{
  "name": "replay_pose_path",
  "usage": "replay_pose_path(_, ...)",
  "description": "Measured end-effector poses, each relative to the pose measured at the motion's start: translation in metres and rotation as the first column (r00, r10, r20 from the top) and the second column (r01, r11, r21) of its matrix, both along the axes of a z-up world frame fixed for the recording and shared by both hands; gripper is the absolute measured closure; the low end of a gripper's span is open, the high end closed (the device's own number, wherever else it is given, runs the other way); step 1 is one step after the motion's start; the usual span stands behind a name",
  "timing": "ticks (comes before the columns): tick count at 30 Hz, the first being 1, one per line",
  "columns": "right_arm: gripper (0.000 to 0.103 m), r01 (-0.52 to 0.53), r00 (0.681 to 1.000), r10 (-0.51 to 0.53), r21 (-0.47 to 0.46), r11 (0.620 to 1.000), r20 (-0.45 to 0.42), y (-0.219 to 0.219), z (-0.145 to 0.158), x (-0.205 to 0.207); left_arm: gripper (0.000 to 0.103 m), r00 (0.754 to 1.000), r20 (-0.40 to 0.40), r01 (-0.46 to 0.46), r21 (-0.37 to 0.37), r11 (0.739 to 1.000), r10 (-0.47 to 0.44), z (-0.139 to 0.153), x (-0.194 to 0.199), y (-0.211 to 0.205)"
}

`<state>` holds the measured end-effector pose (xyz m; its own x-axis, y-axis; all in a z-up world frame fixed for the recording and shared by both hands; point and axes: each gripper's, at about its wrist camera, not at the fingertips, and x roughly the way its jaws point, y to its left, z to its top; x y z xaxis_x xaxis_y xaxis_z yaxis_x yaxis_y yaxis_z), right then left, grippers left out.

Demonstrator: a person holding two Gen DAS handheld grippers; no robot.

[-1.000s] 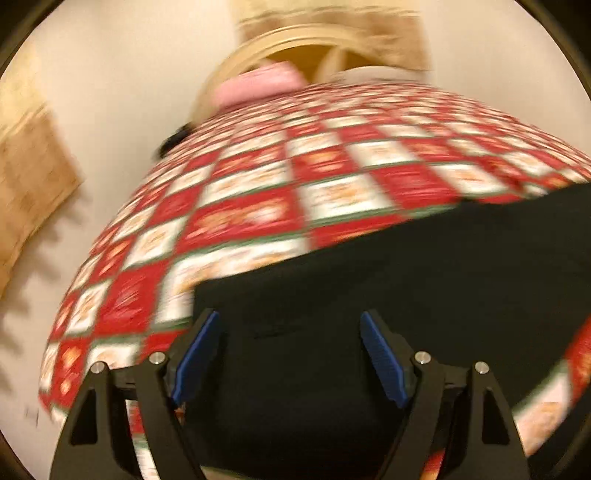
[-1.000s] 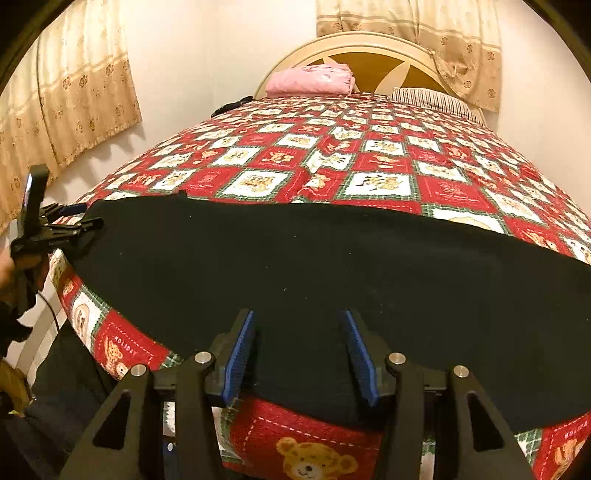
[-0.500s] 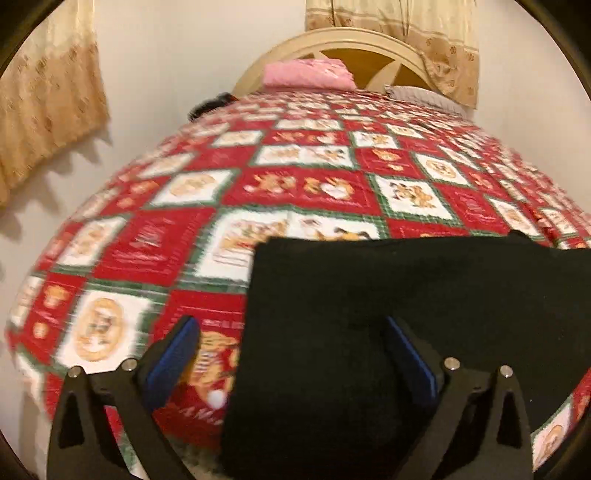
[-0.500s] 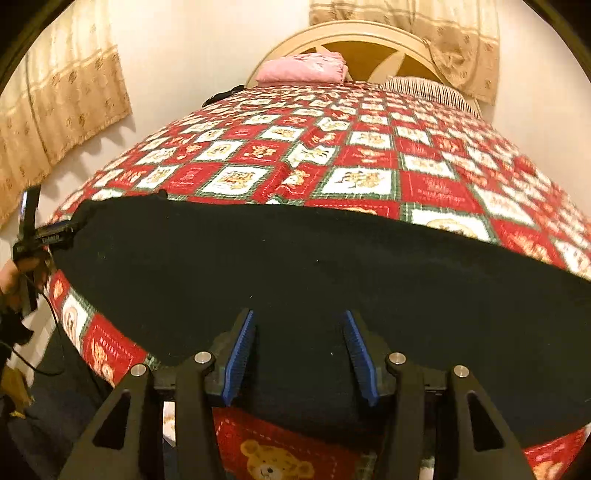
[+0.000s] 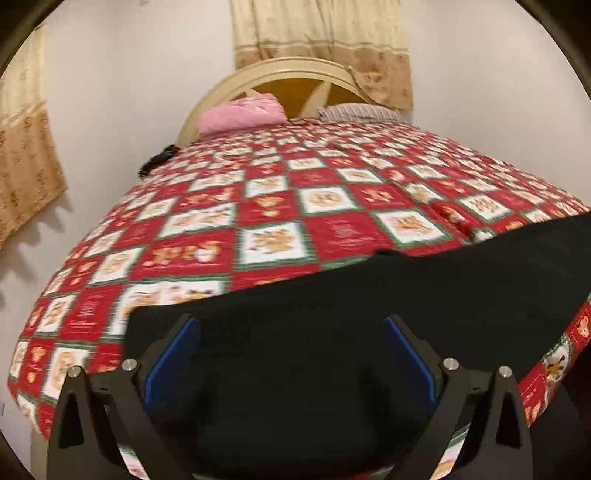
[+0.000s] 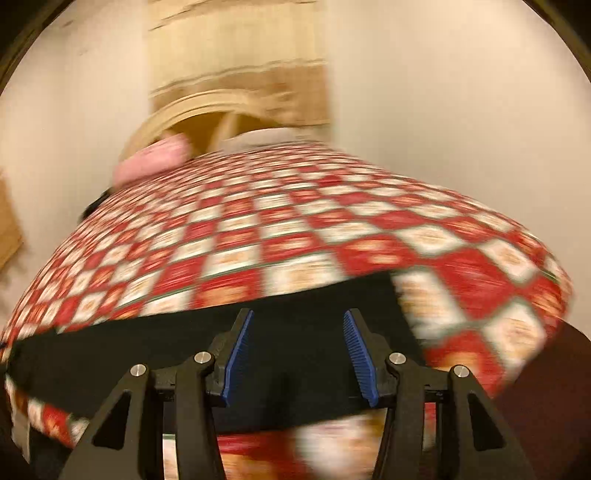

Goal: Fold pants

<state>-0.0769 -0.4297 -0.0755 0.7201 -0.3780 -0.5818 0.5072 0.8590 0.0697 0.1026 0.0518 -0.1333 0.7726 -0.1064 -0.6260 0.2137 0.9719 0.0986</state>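
One pair of black pants [image 5: 369,314] lies seemingly flat across the quilt [image 5: 277,221].

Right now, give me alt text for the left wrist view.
Open left gripper with blue pads hovers over black pants laid along the near edge of a bed with a red checked quilt. Behind are a pink pillow, headboard and curtains.

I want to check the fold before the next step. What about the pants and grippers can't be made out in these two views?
- Black pants, left wrist view: right end cut off by the frame; no seams or waistband readable.
- Pants' near edge, right wrist view: hidden behind the right gripper; motion blur.
- Left gripper: contact with cloth unclear.
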Motion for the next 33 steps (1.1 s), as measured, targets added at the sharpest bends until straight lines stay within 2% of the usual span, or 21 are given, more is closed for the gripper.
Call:
replay_pose_path(2,0.051,0.064,0.998,-0.064,0.038,0.997,0.001,-0.028,0.0,-0.018,0.002,1.0,-0.017,0.016,0.002,1.0,-0.016,-0.005,0.001,-0.01)
replay_pose_path(6,0.051,0.115,0.993,-0.117,0.162,0.98,0.005,-0.063,-0.013,-0.039,0.002,0.999,-0.045,0.013,0.026,1.0,-0.012,-0.016,0.008,-0.02)
replay_pose_path(11,0.051,0.115,0.992,-0.124,0.279,0.953,0.017,-0.084,-0.034,-0.046,0.002,0.997,-0.082,-0.002,0.053,0.999,0.007,-0.027,0.009,-0.018)
replay_pose_path(14,0.051,0.1,0.994,-0.11,0.336,0.937,0.009,-0.09,-0.045,-0.041,0.001,0.996,-0.089,-0.004,0.029,1.0,0.007,-0.03,0.009,-0.015)
replay_pose_path(18,0.053,0.087,0.995,-0.1,0.342,0.936,0.021,-0.091,-0.048,-0.04,0.0,0.996,-0.093,-0.013,0.022,1.0,0.015,-0.032,0.01,-0.014)
replay_pose_path(20,0.06,0.057,0.996,-0.076,0.37,0.927,0.035,-0.089,-0.048,-0.04,0.0,0.996,-0.092,-0.014,0.021,1.0,0.016,-0.032,0.011,-0.014)
replay_pose_path(27,0.062,0.05,0.998,-0.06,0.341,0.939,0.021,-0.082,-0.053,-0.033,0.0,0.995,-0.099,-0.015,0.013,1.0,0.016,-0.033,0.011,-0.014)
replay_pose_path(29,0.081,0.062,0.998,-0.064,0.321,0.945,-0.003,-0.082,-0.053,-0.028,0.0,0.995,-0.1,-0.016,0.009,1.0,0.017,-0.033,0.011,-0.014)
replay_pose_path(31,0.087,0.04,0.999,-0.049,0.364,0.931,0.014,-0.085,-0.053,-0.028,0.0,0.994,-0.104,-0.021,0.001,1.0,0.021,-0.032,0.011,-0.013)
replay_pose_path(33,0.088,0.028,0.999,-0.043,0.389,0.921,0.032,-0.086,-0.051,-0.029,0.0,0.994,-0.105,-0.025,-0.005,1.0,0.024,-0.031,0.01,-0.013)
